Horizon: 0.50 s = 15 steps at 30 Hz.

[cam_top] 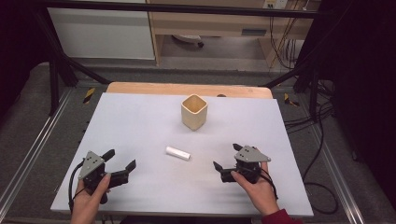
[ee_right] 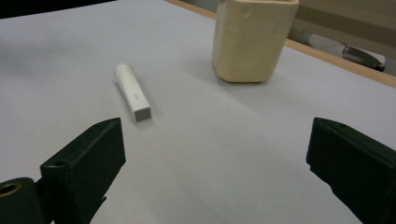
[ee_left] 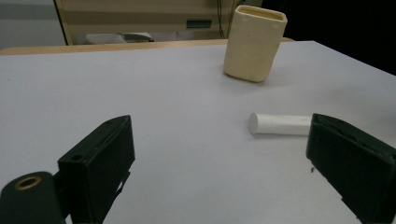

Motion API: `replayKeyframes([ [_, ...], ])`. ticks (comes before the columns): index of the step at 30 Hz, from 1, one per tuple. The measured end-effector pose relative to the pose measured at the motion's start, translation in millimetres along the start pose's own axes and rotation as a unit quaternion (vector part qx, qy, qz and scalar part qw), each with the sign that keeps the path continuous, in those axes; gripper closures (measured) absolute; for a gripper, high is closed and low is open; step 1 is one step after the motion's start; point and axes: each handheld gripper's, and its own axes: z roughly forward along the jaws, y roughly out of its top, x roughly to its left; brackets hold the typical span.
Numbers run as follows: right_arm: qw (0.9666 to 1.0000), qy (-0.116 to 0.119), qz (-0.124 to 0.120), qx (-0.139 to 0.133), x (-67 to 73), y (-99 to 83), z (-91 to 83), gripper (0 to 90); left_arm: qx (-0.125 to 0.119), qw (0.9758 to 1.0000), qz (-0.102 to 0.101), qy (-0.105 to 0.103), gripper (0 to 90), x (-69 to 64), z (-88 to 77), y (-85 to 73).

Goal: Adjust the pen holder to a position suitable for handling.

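Lying flat on its side on the white table (cam_top: 140, 121), between the left gripper (cam_top: 122, 162) and the right gripper (cam_top: 228, 157) and a little ahead of both, the white tube (cam_top: 178, 153), probably so that either can take it across its narrow body. Both sets of jaws spread wide, pinching nothing, low over the table. Standing upright and open-topped beyond the tube, well apart from it, the cream cup (cam_top: 194, 112), likely the place for it; nothing in the way.
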Motion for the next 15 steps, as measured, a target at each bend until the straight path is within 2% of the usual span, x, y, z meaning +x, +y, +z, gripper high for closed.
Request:
replayKeyframes([
  [5, 0.9999, 0.014, -0.009, -0.004, 8.6, 11.8, 12.1, 5.0, 0.001, 1.0000, -0.003, -0.003, 8.0, 0.9, 1.6, -0.5],
  [15, 0.9982, 0.049, -0.026, 0.024, 26.4, 20.2, 40.2, 5.1, -0.001, 1.0000, -0.002, -0.001, 8.0, 0.8, 0.9, -0.2],
])
